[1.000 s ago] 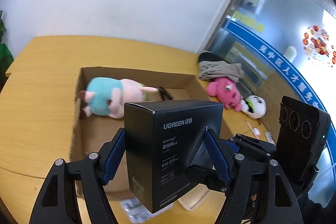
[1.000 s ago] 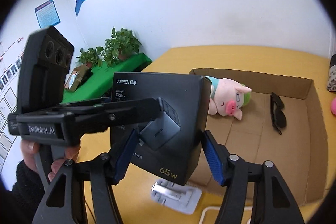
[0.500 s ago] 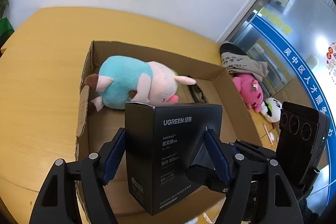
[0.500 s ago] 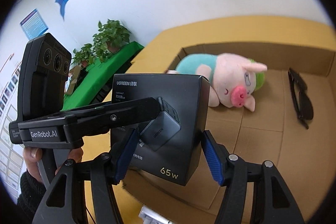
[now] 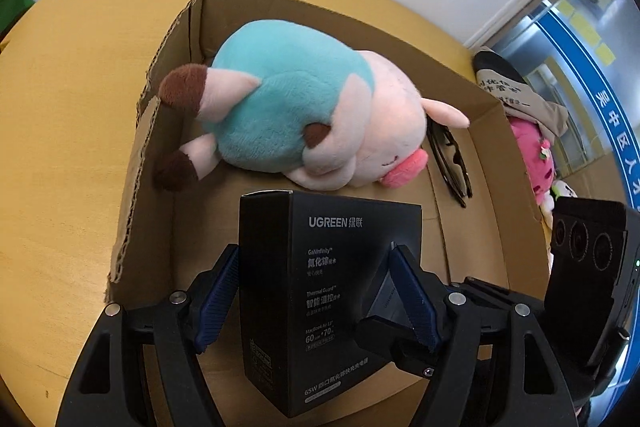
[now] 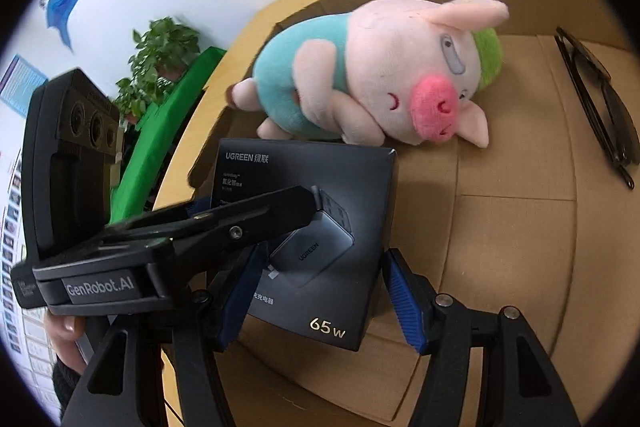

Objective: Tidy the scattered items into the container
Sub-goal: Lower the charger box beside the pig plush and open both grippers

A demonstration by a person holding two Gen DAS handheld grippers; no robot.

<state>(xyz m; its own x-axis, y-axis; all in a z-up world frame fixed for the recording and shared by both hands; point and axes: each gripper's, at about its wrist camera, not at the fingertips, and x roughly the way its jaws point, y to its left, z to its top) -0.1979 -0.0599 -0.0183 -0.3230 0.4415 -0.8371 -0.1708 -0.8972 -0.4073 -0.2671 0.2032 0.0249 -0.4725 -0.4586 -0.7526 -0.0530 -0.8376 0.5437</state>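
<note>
Yellow wood tabletop fills the left of the left wrist view; on it sits the open cardboard box, torn edge along its near-left wall. Inside, at the box's left end, the plush pig lies on its side in a teal shirt, snout toward your grippers. Your left gripper clamps the black UGREEN charger carton across its narrow faces, blue pads pressed flat on both sides, carton upright above the box floor just in front of the pig. Your right gripper brackets the same carton; its left pad is hidden behind the other tool, its right pad meets the carton's corner, so you cannot tell whether it grips. Right of the pig, black sunglasses lie folded on the box floor. Beyond the right wall, a pink plush rests on the table.
</note>
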